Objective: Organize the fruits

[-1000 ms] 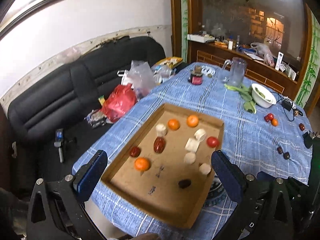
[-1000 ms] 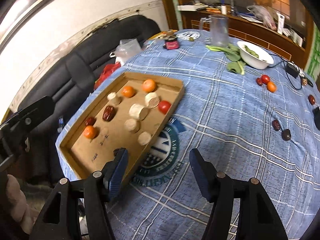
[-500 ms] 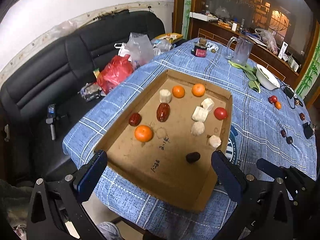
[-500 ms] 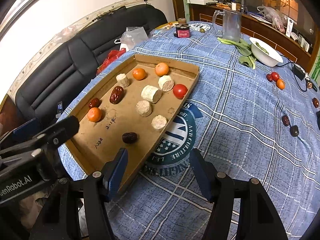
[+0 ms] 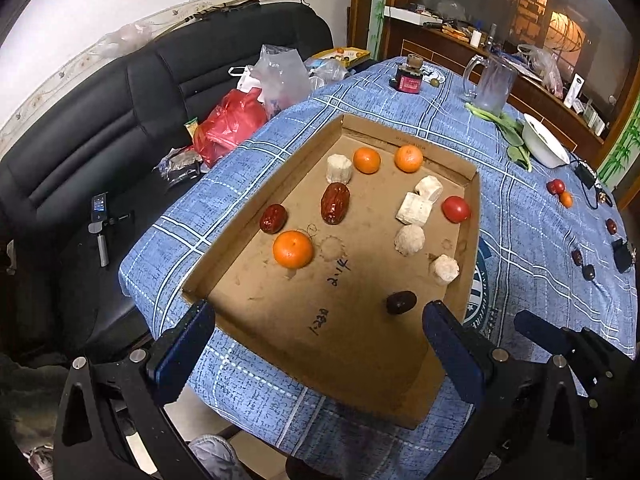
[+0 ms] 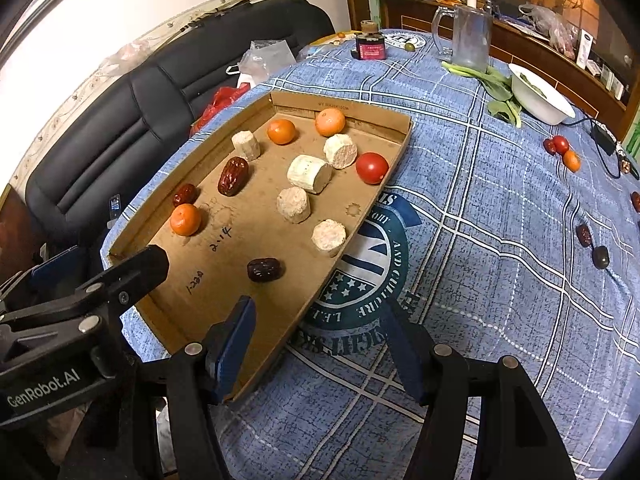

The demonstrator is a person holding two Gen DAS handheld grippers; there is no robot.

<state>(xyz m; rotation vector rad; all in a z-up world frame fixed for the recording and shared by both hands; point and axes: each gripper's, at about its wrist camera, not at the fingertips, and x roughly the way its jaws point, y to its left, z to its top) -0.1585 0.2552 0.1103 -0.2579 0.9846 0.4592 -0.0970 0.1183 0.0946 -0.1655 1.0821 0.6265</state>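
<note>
Both grippers hang spread and empty: left gripper (image 5: pixel 316 344) over the cardboard tray's (image 5: pixel 474 216) near edge, right gripper (image 6: pixel 324 344) beside it. The near dark date (image 6: pixel 264 269) looks light, wrinkled, slightly soft; pinch gently across its narrow middle.

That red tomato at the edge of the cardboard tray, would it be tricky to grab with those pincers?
Probably somewhat. The tomato looks round and glossy, so it may slip between flat fingers and roll if nudged. It sits against the cardboard tray wall, which should stop it rolling one way but crowds one finger. Its skin probably bruises under a hard squeeze.
</note>
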